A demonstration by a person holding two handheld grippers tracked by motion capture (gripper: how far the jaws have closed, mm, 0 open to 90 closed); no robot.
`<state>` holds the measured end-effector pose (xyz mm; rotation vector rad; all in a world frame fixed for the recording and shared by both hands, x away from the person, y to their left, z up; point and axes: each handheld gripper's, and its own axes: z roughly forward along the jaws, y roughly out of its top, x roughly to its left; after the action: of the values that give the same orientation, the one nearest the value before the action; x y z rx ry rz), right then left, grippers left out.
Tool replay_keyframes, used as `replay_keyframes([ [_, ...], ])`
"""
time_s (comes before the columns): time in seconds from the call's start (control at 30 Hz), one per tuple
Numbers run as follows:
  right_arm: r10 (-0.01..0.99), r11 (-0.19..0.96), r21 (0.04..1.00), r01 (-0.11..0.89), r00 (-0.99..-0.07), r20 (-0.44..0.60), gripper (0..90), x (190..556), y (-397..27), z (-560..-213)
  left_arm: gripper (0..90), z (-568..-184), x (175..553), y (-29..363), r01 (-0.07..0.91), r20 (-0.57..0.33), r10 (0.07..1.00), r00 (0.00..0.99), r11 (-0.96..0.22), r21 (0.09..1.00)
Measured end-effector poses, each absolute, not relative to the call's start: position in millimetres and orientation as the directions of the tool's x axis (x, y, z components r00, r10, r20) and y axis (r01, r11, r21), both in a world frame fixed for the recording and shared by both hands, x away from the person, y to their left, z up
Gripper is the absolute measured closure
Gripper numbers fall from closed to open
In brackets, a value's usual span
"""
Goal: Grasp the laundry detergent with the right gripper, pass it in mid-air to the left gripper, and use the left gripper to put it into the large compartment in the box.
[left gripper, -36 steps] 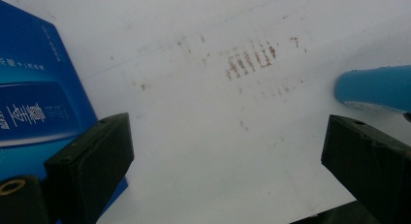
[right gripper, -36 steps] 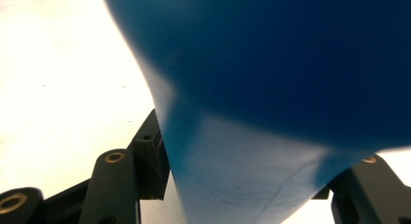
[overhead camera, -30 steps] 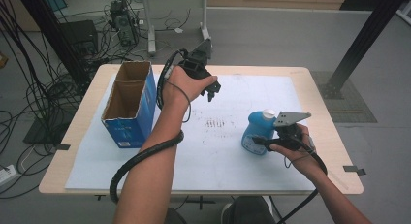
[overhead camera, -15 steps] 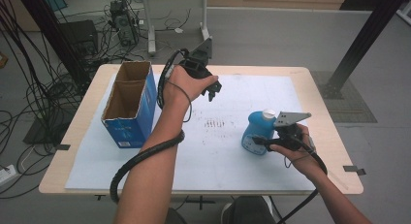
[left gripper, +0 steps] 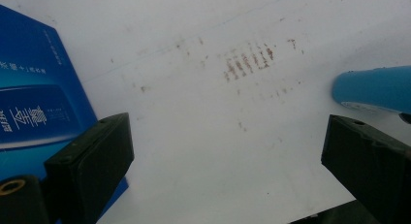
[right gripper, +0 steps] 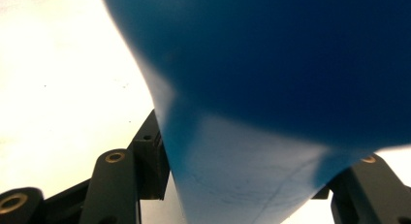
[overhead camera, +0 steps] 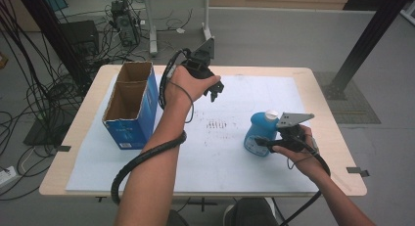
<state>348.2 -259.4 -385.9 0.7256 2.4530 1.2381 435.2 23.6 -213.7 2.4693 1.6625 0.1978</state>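
Far left on the white sheet (overhead camera: 210, 162): an open-topped blue cardboard box (overhead camera: 131, 106), tall and rectangular, brown inside, white print on its glossy side (left gripper: 34, 112). Cut off at the frame edge in the left gripper view.

Just right of the box, raised over the far middle of the sheet: left gripper (overhead camera: 214, 91), held in the left hand (overhead camera: 188, 84), jaws spread wide and empty; flat black blocky jaws with small screw holes. Beneath it, a patch of faint brownish smudges (overhead camera: 218, 124) on the otherwise matte sheet.

Right side, near edge: a light blue plastic bottle (overhead camera: 258, 133) with a white cap (overhead camera: 271, 115), rounded and smooth, standing on the sheet. Clamped at its right side by the right gripper (overhead camera: 266, 144), jaws closed against the body. Up close in the right gripper view, bottle (right gripper: 271, 88) blurred, label unreadable, lower part hidden between the jaws.

Pale wooden table (overhead camera: 337, 138) under everything.
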Motion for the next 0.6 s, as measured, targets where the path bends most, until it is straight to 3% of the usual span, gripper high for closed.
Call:
replay_keyframes([
  [0.6, 0.560, 0.504, 0.808, 0.306, -0.828, -0.036, 42.4, 348.3, -259.0, -385.3, 5.0, -212.8, 434.3, 23.4, 0.904, 0.025, 0.925, 0.379, -0.376, 0.204],
])
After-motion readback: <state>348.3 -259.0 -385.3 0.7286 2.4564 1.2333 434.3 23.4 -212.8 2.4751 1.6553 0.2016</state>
